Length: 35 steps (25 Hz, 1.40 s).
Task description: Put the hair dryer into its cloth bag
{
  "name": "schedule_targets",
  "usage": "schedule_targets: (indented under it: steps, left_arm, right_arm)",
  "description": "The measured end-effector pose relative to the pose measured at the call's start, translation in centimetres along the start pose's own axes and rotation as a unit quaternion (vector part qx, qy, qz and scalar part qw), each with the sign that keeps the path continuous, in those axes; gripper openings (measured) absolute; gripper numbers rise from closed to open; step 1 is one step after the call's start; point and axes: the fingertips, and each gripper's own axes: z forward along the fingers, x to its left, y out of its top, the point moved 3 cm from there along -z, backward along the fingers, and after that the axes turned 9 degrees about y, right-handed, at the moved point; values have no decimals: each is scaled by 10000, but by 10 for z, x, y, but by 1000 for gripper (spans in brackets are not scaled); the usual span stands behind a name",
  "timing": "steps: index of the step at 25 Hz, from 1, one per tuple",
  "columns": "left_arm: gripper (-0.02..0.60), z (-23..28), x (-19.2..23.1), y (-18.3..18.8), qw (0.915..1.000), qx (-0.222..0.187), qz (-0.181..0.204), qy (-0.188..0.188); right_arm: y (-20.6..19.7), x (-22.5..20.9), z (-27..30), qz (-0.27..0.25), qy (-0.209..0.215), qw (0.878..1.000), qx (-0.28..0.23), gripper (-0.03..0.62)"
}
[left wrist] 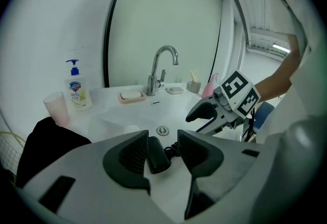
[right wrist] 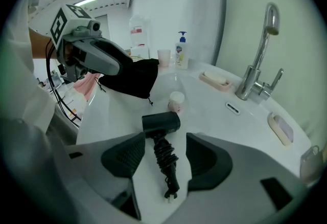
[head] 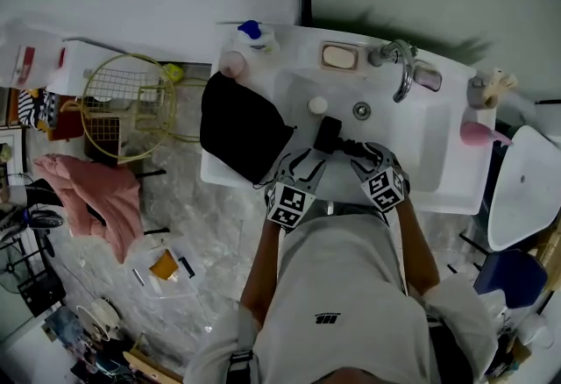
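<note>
Hair dryer (right wrist: 161, 123): black, short barrel, cord wound in a bundle round the handle, plug at the end. It lies in the white sink (head: 412, 137) basin, near the drain. Black cloth bag (head: 241, 128) sits slumped on the bench left of the basin, apart from the dryer. Right gripper (right wrist: 163, 159) hangs over the handle, jaws wide apart, corded handle showing in the gap, pads not pressing on it. Left gripper (left wrist: 163, 149) is also open, barrel end seen between its jaws, no contact visible. Both grippers empty.
</note>
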Motion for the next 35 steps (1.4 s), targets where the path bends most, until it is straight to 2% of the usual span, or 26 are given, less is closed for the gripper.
schedule_targets:
  steps: [10,23,35]
  left_arm:
    - [176,40,-27,-6,9990,414,-65,-144]
    - [176,74,-45,-20,9961,851,-47,-242]
    - [176,91,-58,-28,9940,1075,-139,-157]
  right_arm:
    - [-27,-16,29,-360,535,9973,356,265]
    - [-46,-20,75,-914,1199,9861,703,265]
    - [-65,-17,111,-662,1539,9825,808,281]
